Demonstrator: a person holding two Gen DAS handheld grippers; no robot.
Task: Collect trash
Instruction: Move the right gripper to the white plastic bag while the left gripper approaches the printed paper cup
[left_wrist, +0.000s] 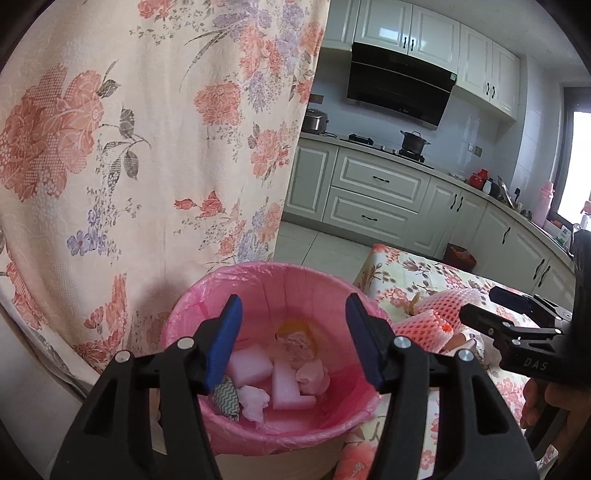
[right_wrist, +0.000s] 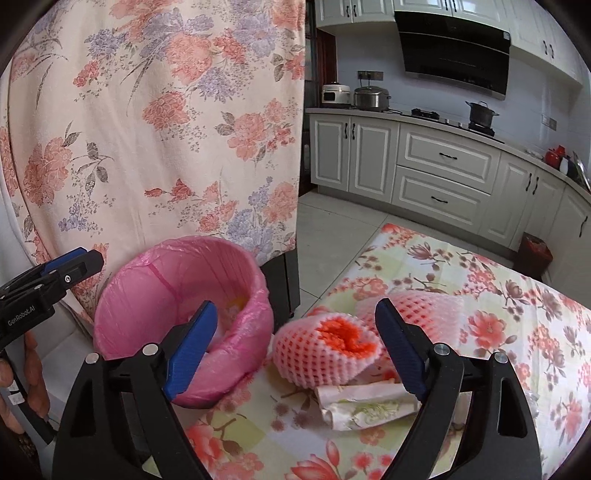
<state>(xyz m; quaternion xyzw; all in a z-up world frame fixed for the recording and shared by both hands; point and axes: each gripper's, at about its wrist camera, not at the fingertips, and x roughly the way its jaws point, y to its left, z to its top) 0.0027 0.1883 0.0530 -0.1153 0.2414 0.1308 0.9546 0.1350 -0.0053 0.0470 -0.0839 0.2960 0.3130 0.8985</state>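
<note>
Both tools open — left tool (left_wrist: 293, 339) over bin (left_wrist: 192, 295).

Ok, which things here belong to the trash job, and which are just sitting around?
For the job: pink-lined bin with scraps inside; two foam fruit nets on the table; crumpled wrapper beside the near net; both tongs, open and empty.

Lying about: floral curtain, tablecloth, stove pot, cookers, red kettle.

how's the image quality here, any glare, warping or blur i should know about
Left wrist view: the window at the right edge is blown out white, the cabinets bow from fisheye, corners are black. Right wrist view: the same bowing and dark corners, no blown-out spot, foam net sharp; neither view shows motion blur.
</note>
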